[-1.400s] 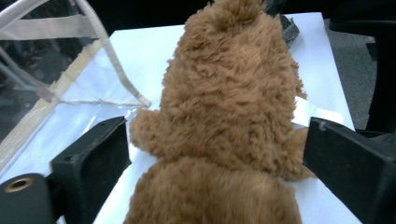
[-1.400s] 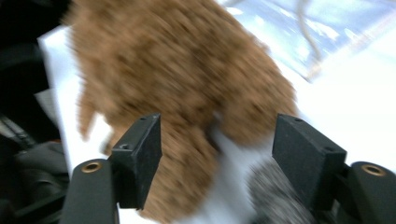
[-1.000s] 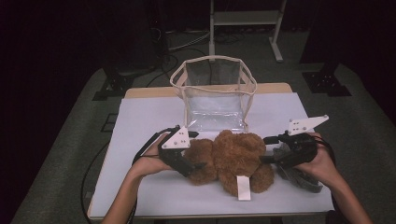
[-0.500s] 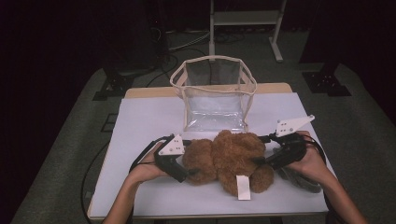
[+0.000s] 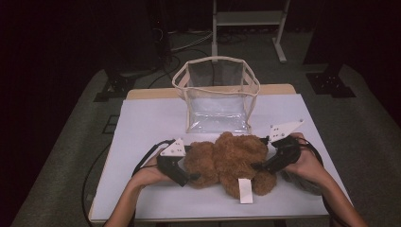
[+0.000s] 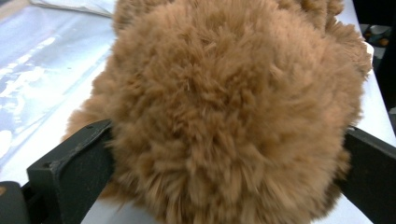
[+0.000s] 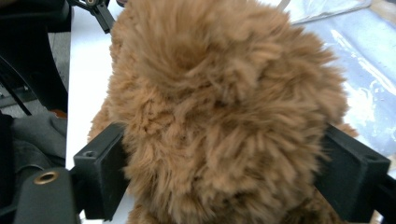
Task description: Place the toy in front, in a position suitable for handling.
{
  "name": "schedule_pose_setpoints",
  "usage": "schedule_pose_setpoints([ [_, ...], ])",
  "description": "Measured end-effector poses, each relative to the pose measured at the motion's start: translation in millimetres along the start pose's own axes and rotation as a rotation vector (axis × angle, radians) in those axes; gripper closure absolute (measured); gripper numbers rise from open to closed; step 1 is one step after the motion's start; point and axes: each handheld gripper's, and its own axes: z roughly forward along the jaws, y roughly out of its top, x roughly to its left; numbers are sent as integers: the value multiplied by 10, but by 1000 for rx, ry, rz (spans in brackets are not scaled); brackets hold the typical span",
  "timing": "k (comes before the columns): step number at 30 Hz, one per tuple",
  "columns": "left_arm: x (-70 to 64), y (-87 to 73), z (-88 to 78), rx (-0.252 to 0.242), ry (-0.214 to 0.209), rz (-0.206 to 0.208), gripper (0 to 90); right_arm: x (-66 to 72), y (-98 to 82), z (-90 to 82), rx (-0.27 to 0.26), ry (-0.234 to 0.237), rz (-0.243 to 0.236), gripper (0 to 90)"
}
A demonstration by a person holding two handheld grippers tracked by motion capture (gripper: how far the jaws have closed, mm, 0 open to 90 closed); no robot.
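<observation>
Teddy bear (image 5: 230, 161) near table's front edge (image 5: 208, 218)

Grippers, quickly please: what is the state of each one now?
Left gripper: jaws closed on the teddy bear.
Right gripper: jaws closed on the teddy bear too.

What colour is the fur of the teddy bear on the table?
The teddy bear has golden-brown fur, shown best in the left gripper view.

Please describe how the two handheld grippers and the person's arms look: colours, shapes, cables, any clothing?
Both the left gripper and the right gripper are black, each topped by a pale grey three-cornered plate. Their jaws are flat, black, blocky bars with small holes. Black cables trail from each. The forearms are bare, with no sleeves or gloves visible.
</observation>
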Motion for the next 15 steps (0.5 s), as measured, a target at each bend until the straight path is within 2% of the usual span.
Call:
schedule_pose_setpoints([
  [1, -2, -5, 11, 4, 1, 10, 0, 4, -9, 29, 4, 0, -1, 135],
  [3, -7, -8, 23, 10, 13, 2, 24, 7, -24, 60, -11, 2, 10, 138],
  [4, -11, -7, 13, 6, 20, -6, 94, -1, -34, 76, -24, 3, 16, 151],
  [6, -24, 12, -28, -4, 25, -6, 236, -9, -58, 78, -48, -11, 43, 253],
  [8, -29, 60, -62, -12, 23, 0, 284, -4, -56, 45, -55, -21, 67, 313],
  [11, -29, 159, -99, -29, 26, 2, 312, -2, -24, -37, -55, -32, 79, 348],
  [15, -42, 390, -166, -50, 38, 38, 314, 1, 33, -195, -57, -47, 80, 367],
])
